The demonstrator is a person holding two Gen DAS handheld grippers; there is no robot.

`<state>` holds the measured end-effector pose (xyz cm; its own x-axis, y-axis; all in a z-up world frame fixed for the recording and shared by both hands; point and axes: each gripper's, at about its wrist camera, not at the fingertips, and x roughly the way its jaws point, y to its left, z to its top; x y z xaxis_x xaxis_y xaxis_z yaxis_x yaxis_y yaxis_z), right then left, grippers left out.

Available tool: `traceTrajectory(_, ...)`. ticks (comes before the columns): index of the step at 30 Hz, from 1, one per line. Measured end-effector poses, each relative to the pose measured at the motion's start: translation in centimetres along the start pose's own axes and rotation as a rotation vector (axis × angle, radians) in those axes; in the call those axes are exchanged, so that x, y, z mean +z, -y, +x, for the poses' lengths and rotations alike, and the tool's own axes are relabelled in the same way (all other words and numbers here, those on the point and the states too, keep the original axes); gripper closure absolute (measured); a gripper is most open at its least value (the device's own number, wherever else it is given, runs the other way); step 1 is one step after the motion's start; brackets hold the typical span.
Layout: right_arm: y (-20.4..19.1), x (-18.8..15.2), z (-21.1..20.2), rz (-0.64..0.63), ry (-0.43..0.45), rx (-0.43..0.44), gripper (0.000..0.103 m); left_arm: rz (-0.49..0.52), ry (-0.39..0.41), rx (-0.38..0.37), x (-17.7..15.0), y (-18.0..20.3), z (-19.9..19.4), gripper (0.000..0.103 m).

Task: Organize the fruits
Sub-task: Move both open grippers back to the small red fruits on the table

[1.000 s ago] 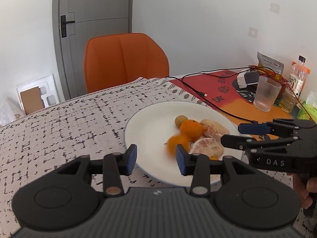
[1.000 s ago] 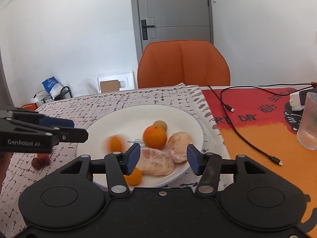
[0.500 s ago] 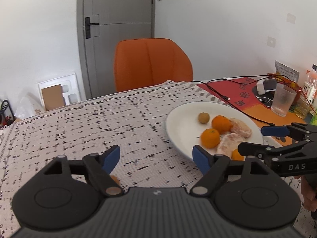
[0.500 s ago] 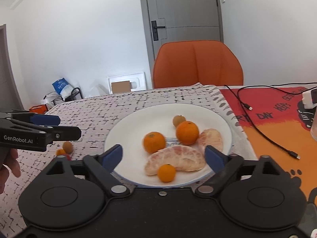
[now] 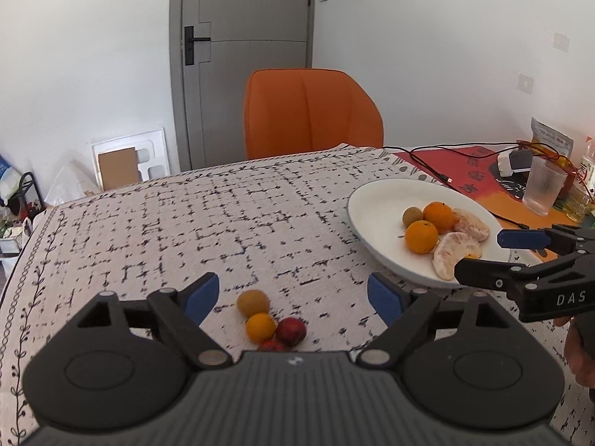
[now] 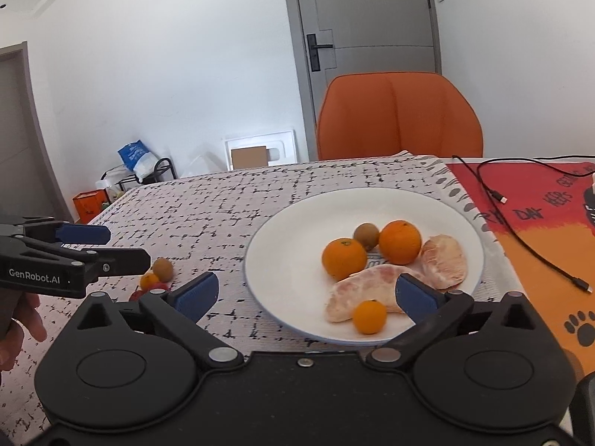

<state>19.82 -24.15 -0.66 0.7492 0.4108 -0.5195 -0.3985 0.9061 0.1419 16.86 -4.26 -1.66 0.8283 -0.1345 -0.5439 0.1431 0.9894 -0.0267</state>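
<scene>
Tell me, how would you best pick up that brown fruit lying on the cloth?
Grip the brown fruit across its round middle, from above, with the open left tool. The kumquat touches its near side, while its left and right flanks look free.

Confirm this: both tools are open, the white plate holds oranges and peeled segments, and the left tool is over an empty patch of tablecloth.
Not empty. The left wrist view shows the left tool open over a cluster of small fruits on the tablecloth. The rest holds: right tool open, white plate with oranges and peeled segments.
</scene>
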Motion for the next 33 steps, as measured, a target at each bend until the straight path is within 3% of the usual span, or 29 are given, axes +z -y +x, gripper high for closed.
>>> traceTrajectory(16, -2.8, -0.2, 0.5, -0.031, -0.017, 0.050, 0.000, -0.060, -0.014, 0.009, -2.7, -2.3, -1.0, 0.023)
traceTrajectory(24, -4.1, -0.2, 0.7, -0.045, -0.026, 0.069, 0.000, -0.074, -0.038, -0.012, -3.5, -2.6, -0.4, 0.046)
traceTrajectory(31, -5.0, -0.2, 1.1, -0.056, -0.036, 0.083, 0.001, -0.083, -0.057, -0.028, -3.8, -2.7, 0.7, 0.056)
traceTrajectory(33, -5.2, -0.1, 1.3, -0.059, -0.037, 0.090, 0.002, -0.087, -0.064, -0.036, -3.9, -2.7, 0.9, 0.066)
